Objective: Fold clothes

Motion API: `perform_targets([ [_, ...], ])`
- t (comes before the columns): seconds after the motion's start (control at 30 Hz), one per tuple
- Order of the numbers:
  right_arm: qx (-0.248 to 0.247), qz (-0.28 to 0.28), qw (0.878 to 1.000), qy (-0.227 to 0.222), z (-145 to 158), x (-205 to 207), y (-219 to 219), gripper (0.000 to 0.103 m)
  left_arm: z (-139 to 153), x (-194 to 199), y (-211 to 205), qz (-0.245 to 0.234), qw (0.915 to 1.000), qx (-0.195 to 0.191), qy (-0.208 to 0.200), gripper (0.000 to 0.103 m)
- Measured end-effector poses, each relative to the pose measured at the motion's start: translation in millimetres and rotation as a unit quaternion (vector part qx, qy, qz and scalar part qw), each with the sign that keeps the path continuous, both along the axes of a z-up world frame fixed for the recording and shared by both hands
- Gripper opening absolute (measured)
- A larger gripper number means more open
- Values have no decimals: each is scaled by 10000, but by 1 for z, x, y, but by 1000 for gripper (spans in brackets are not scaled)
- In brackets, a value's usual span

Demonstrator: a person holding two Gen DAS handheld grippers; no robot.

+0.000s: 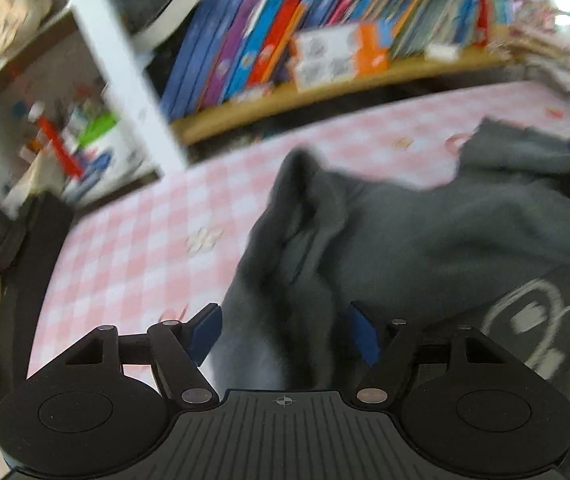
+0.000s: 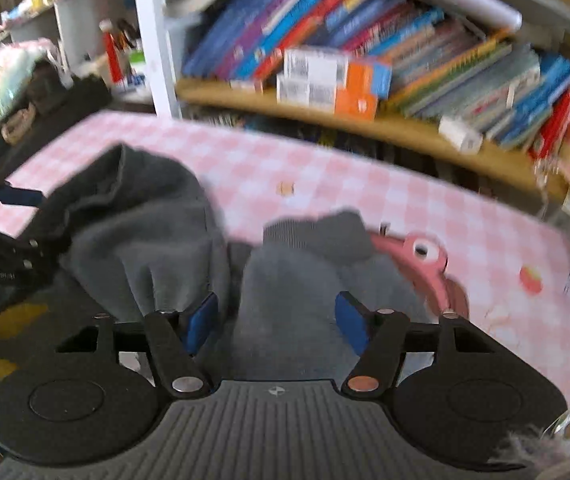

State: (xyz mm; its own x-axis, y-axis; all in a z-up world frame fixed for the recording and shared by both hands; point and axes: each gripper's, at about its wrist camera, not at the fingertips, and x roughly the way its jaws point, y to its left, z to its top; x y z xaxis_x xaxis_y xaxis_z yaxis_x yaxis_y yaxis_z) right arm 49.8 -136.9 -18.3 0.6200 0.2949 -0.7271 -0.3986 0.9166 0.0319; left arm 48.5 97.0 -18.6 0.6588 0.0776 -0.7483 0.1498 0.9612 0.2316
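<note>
Bare checkered tablecloth [image 1: 133, 240] lies open left of the rumpled grey garment [image 1: 425, 232], and again right of it in the right view. Behind the table, a bookshelf [image 2: 365, 120] with boxes [image 2: 325, 80] closes the far edge.

Probably a home: crowded bookshelf [image 2: 365, 60] behind a pink-checked table [image 2: 365, 184].

**Grey sweatshirt, rumpled on the checked cloth**

A dark grey sweatshirt [image 1: 425, 232] lies crumpled on the pink-and-white checked tablecloth [image 1: 133, 248], bunched in raised folds. A white printed graphic shows on it; one ribbed cuff [image 2: 305, 230] rests toward the cloth's middle.
</note>
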Motion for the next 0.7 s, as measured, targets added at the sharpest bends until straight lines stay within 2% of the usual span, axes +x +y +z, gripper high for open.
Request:
perform_targets([
  [0.03, 11, -4, 10000, 45, -3, -1, -2, 38, -1, -1, 7, 113, 9998, -158, 34, 24],
  [0.07, 31, -17, 10000, 91, -6, -2, -4, 28, 1, -2, 14, 212, 9991, -356, 25, 17],
  [0.1, 129, -89, 9998, 98, -6, -4, -9, 14, 3, -4, 21, 310, 9980, -553, 16, 16],
  [0.17, 510, -416, 9978, -1, 0, -10, -27, 11, 11, -11, 40, 605, 9931, -993, -121, 13],
  [0.2, 755, -679, 9948, -106, 7, -14, -39, 10, 16, -16, 53, 846, 9876, -1299, -227, 13],
  [0.3, 1240, -1584, 9787, -399, 24, -36, -83, 9, 26, -38, 101, 1635, 9597, -2219, -550, 13],
  [0.37, 1401, -2162, 9653, -419, 30, -57, -113, 8, 29, -55, 128, 2000, 9448, -2520, -626, 12],
  [0.43, 1571, -2631, 9517, -193, 28, -83, -142, 7, 27, -70, 145, 2236, 9382, -2583, -562, 9],
  [0.5, 1583, -2934, 9422, 335, 15, -108, -160, 4, 17, -83, 154, 2470, 9367, -2450, -403, 8],
  [0.6, 1273, -3027, 9393, 993, -6, -137, -168, 2, 2, -93, 161, 2747, 9323, -2343, -239, 8],
  [0.7, 1297, -3155, 9307, 1323, -19, -153, -172, 6, -3, -96, 163, 2787, 9319, -2311, -223, 8],
])
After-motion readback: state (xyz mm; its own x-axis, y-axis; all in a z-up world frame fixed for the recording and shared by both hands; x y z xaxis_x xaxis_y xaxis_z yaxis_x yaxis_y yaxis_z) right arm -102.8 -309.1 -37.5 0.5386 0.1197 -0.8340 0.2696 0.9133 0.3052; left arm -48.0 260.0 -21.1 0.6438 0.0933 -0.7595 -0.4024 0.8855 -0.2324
